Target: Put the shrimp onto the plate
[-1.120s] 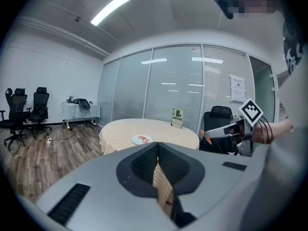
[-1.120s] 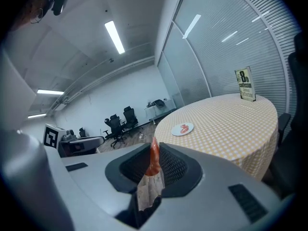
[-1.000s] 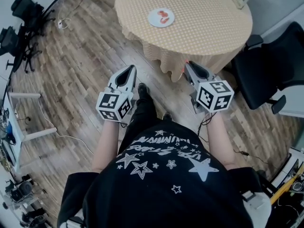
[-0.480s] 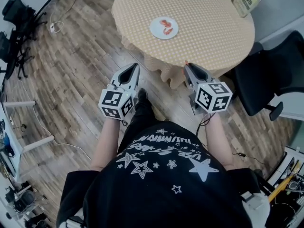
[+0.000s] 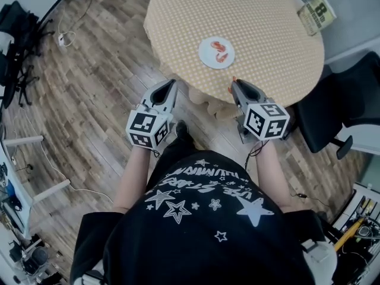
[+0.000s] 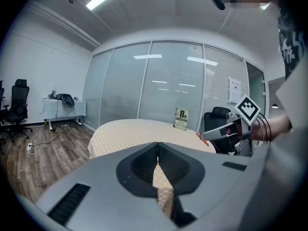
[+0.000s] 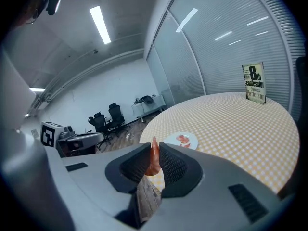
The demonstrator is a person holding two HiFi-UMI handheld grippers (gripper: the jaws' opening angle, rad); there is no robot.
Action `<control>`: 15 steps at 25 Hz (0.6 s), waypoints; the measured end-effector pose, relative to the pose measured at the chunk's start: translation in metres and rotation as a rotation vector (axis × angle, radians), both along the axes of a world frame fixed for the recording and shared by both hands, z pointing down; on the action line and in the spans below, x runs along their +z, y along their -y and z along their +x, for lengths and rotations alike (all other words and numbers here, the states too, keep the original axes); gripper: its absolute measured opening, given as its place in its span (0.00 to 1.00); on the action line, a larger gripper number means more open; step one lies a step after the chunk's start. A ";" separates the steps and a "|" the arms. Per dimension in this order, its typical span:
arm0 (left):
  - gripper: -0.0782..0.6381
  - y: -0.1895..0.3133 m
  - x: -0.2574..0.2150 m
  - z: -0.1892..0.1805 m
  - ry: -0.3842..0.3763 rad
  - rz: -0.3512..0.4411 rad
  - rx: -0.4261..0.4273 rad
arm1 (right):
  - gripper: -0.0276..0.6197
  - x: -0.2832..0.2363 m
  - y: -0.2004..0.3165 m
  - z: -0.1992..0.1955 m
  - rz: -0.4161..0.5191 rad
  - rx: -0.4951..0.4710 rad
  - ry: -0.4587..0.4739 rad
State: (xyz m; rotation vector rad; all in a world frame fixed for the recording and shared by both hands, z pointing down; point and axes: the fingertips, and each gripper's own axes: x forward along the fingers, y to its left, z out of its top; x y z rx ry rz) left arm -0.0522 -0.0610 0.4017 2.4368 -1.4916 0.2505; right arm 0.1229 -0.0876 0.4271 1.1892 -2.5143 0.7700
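right claw [image 7: 153, 152]: clamped on one shrimp [image 7: 153, 162], tip sticking out past the jaws
left claw [image 6: 157, 149]: jaws together, nothing in them
plate [image 5: 206, 51]: on the surface [image 5: 261, 22], ahead of right claw, well apart
done: plated shrimp [image 5: 222, 56] already there
left: carry over plate, release

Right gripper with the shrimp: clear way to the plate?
Probably yes. The right gripper, shut on a shrimp, is at the near edge of the table, and only bare cloth lies between it and the plate. The book stands far off.
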 end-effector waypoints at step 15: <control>0.12 0.063 0.022 -0.069 -0.030 -0.029 0.045 | 0.14 0.027 0.062 -0.063 -0.044 0.048 -0.115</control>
